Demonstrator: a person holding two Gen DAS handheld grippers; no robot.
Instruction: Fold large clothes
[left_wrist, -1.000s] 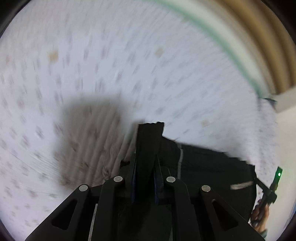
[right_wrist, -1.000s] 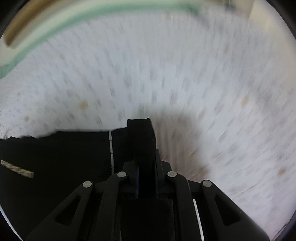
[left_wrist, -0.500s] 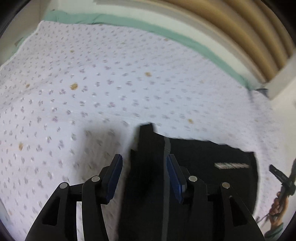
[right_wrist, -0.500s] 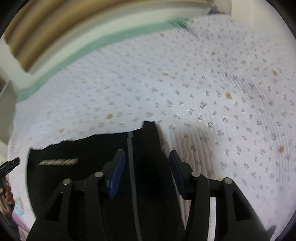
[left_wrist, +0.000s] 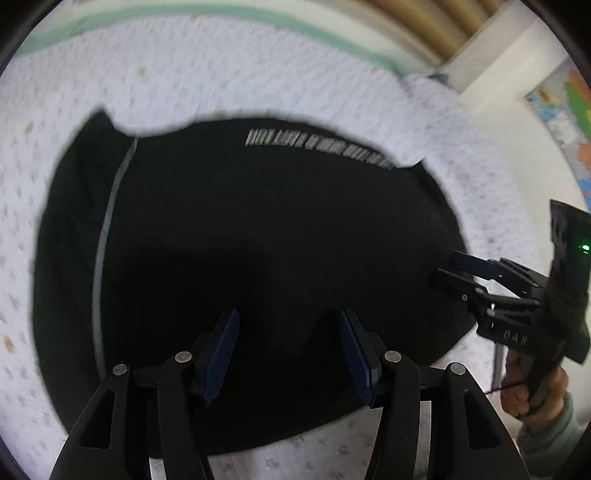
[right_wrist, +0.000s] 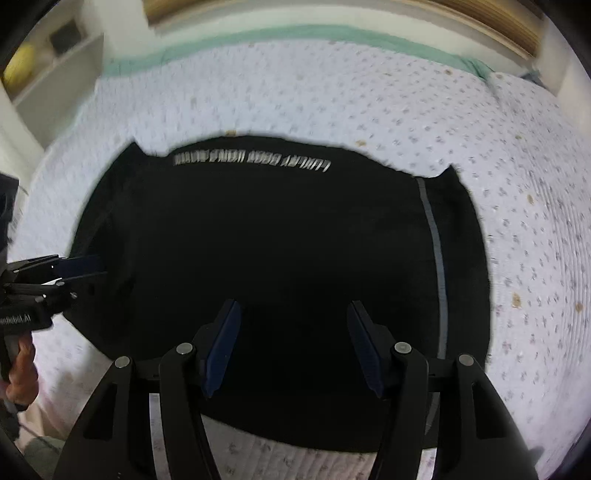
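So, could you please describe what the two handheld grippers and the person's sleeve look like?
Both grippers are matte black linkage frames with silver rivets and dark blue pads lining their fingers. The left gripper and right gripper look alike. Seen from the left, the right one carries pale lettering and a small green light. The left one's lettering is blurred. A pale grey-green sleeve shows at the right wrist.

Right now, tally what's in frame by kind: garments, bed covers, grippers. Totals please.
Black garment, lying on the cover: 1
White dotted bed cover: 1
Grippers: 2, the left gripper and the right gripper, both with jaws opening and nothing pinched
Total: 4
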